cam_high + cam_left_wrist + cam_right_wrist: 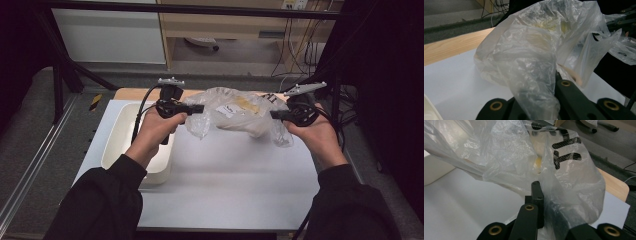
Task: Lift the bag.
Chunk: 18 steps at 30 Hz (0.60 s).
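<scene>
I work over a white desk (pixel 225 170) whose wooden far edge (pixel 131 93) shows beyond the white sheet; grey floor runs to either side, and a shelf unit with trailing cables stands behind. A white tub (pixel 120 137) sits at the desk's left edge, under my left forearm. My left hand-held gripper (pixel 196 108) is clamped on one end of a clear plastic bag (pixel 235 112), and my right hand-held gripper (pixel 275 115) is clamped on the other end, so the bag hangs stretched between them above the far middle of the desk. Something pale yellow lies inside; I cannot tell what. The near half of the desk lies bare, and the right edge is just beside my right hand (pixel 312 132).
</scene>
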Each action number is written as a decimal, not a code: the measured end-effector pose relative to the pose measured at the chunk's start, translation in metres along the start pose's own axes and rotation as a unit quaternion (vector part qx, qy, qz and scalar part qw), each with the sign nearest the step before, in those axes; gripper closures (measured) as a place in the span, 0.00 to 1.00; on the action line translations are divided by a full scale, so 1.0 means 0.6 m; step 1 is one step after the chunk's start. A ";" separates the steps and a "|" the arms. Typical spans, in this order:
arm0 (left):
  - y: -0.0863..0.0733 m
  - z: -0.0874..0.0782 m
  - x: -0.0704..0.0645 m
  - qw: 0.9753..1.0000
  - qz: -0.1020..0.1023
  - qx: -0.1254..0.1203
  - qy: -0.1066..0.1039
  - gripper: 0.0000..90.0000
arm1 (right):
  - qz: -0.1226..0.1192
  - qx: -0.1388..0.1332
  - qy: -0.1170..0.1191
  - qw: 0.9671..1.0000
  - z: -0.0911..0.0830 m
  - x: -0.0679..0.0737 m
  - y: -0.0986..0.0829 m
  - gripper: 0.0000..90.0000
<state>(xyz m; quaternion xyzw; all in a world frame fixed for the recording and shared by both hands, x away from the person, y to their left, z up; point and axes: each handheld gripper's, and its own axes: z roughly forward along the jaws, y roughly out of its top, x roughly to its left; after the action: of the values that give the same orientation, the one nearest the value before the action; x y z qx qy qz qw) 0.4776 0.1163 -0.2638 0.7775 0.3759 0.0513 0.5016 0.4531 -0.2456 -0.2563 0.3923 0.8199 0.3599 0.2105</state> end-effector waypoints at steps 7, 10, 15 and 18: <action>0.008 -0.002 0.005 1.000 -0.009 -0.005 -0.009 1.00 | 0.000 -0.005 -0.008 1.000 -0.006 -0.010 0.027 1.00; 0.012 -0.002 0.007 1.000 -0.013 -0.009 -0.012 1.00 | 0.000 -0.004 -0.013 1.000 -0.010 -0.015 0.037 1.00; 0.019 -0.005 0.008 1.000 -0.014 -0.017 -0.008 1.00 | -0.001 -0.003 -0.023 1.000 -0.017 -0.026 0.049 1.00; 0.025 -0.007 0.010 1.000 -0.013 -0.021 -0.003 1.00 | 0.004 -0.004 -0.026 1.000 -0.021 -0.032 0.055 1.00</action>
<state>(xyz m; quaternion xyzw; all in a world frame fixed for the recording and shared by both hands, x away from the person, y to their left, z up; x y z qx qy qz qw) 0.4879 0.1200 -0.2516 0.7618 0.3835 0.0505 0.5197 0.4732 -0.2516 -0.2219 0.4039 0.8111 0.3536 0.2324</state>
